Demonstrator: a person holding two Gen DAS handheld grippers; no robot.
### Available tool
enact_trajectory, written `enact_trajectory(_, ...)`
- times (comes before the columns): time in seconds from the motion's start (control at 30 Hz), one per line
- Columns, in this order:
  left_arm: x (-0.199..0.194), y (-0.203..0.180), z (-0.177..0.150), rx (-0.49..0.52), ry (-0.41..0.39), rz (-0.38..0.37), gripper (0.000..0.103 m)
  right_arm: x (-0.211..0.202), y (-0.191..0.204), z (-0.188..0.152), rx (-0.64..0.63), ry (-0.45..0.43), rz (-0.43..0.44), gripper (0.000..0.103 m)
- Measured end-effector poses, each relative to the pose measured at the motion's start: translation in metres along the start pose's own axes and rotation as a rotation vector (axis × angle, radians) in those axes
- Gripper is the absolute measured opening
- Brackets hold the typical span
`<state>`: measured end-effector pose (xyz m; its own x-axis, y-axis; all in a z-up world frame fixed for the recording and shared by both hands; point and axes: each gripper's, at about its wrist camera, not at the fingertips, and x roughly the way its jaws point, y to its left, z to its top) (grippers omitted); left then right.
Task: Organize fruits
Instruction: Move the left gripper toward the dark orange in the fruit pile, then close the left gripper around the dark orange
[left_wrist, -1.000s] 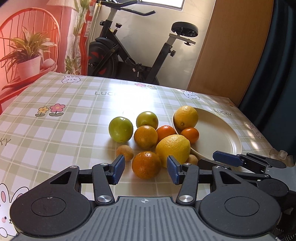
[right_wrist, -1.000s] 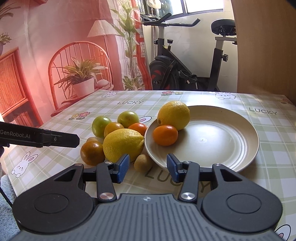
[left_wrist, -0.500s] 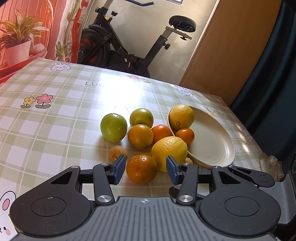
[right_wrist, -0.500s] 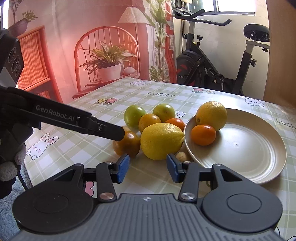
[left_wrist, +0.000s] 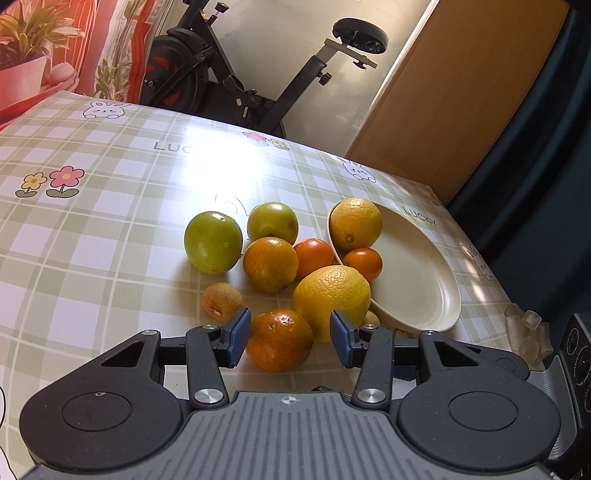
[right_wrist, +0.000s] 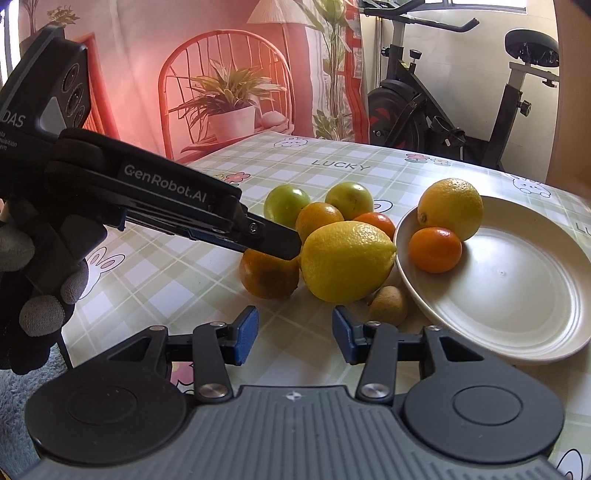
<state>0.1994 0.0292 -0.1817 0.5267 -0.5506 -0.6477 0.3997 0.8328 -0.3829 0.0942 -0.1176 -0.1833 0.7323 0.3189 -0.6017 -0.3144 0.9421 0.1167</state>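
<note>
The left gripper has its blue fingers on either side of a dark mottled orange and they are closing in on it, though a gap shows at each pad, so the fruit is not pinched yet. The right gripper has its fingers spread with only bare tabletop between them, just short of a large lemon. That lemon touches the mottled orange on one side and leans on the rim of a cream plate on the other. Beneath it, against the plate's edge, lies a small brown fruit; another brown fruit lies beside the left fingers. On the plate a second lemon and a small tangerine touch each other. Beyond the big lemon cluster an orange, a smaller tangerine and two green fruits. A gloved hand holds the left gripper.
</note>
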Motion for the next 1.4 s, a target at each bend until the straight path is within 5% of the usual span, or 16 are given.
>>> enact_trajectory(0.73, 0.003, -0.001, -0.015, -0.017, 0.095, -0.092, 0.041, 0.003, 0.005, -0.002, -0.003, 0.01, 0.031, 0.048)
enact_trajectory(1.4, 0.015, -0.035, -0.028, 0.093, 0.113, -0.035, 0.041, 0.001, 0.004, -0.01, 0.019, 0.003, 0.013, 0.047)
